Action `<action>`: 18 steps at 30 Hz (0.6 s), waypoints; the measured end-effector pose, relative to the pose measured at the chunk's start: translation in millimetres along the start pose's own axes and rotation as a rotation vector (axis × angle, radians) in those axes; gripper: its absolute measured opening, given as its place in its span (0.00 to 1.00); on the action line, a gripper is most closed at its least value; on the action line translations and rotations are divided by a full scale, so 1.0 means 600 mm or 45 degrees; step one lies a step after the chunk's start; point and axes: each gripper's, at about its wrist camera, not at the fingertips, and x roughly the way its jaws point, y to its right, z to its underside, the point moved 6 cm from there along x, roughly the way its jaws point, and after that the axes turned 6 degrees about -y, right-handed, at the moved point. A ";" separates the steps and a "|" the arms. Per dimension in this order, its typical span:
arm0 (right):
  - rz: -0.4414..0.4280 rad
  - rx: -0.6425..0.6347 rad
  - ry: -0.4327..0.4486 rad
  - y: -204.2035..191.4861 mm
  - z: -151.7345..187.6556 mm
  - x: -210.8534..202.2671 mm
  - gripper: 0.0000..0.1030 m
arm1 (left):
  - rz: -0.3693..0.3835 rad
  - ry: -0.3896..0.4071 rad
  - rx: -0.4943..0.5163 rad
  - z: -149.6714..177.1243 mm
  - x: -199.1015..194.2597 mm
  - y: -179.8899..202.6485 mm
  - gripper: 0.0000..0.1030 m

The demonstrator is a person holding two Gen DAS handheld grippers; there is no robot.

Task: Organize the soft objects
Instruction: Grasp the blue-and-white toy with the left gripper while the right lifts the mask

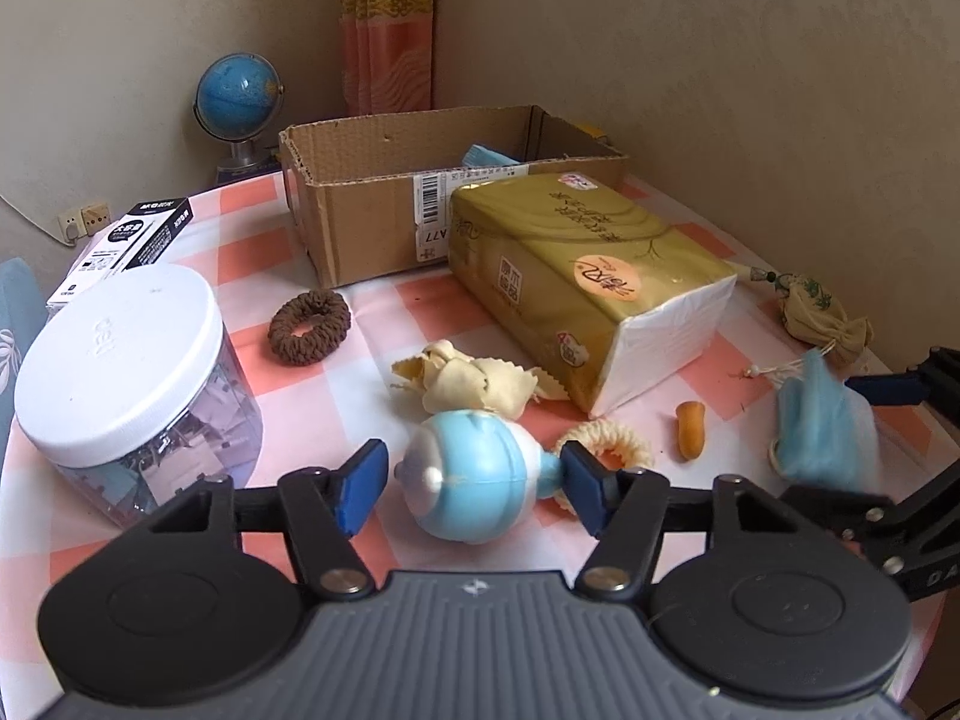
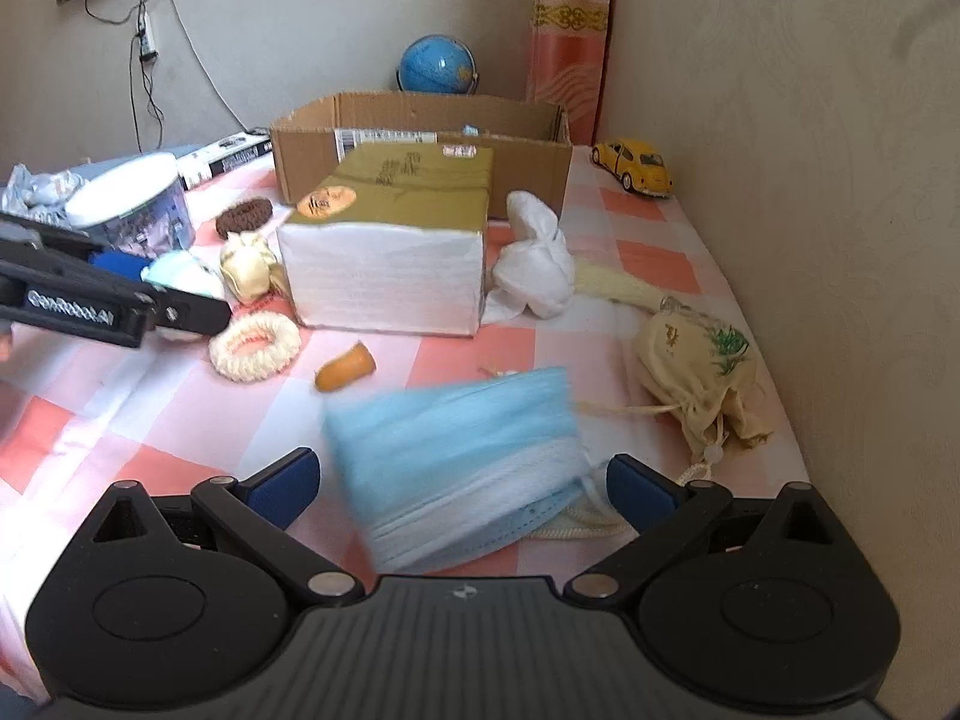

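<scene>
A blue-and-white soft toy (image 1: 474, 480) lies on the checked tablecloth between the fingers of my left gripper (image 1: 471, 483). The right pad touches its narrow end, and a thin gap shows at the left pad. The jaws stand part open. My right gripper (image 2: 462, 486) is open wide around a blurred stack of blue face masks (image 2: 468, 462), with neither pad pressing on it. The cardboard box (image 1: 372, 222) stands open at the back with something blue inside it.
A gold tissue pack (image 1: 576, 276) lies in front of the box. Around it are a brown scrunchie (image 1: 309, 327), a cream scrunchie (image 1: 606, 444), a cream bow (image 1: 462, 384), an orange piece (image 1: 690, 429), a pouch (image 2: 696, 372) and a white bundle (image 2: 534, 258). A lidded jar (image 1: 120, 354) stands left.
</scene>
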 end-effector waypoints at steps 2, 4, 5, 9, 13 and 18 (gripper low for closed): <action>-0.016 0.004 -0.004 0.003 -0.006 -0.002 1.00 | 0.006 -0.001 -0.003 0.000 0.001 0.000 0.61; -0.029 -0.017 -0.011 0.002 -0.011 -0.001 1.00 | 0.011 -0.002 0.002 0.000 0.000 0.000 0.61; -0.026 -0.041 -0.016 0.001 -0.012 0.001 1.00 | 0.016 -0.004 0.005 -0.001 0.001 0.000 0.61; 0.011 -0.142 -0.055 -0.004 -0.023 -0.002 1.00 | 0.034 -0.020 0.020 -0.003 0.002 -0.001 0.60; -0.087 -0.154 -0.120 0.001 -0.027 -0.027 1.00 | 0.027 -0.026 0.059 -0.004 0.001 0.002 0.60; -0.090 -0.233 -0.107 0.004 -0.039 -0.034 1.00 | 0.049 -0.031 0.074 -0.004 0.002 0.004 0.60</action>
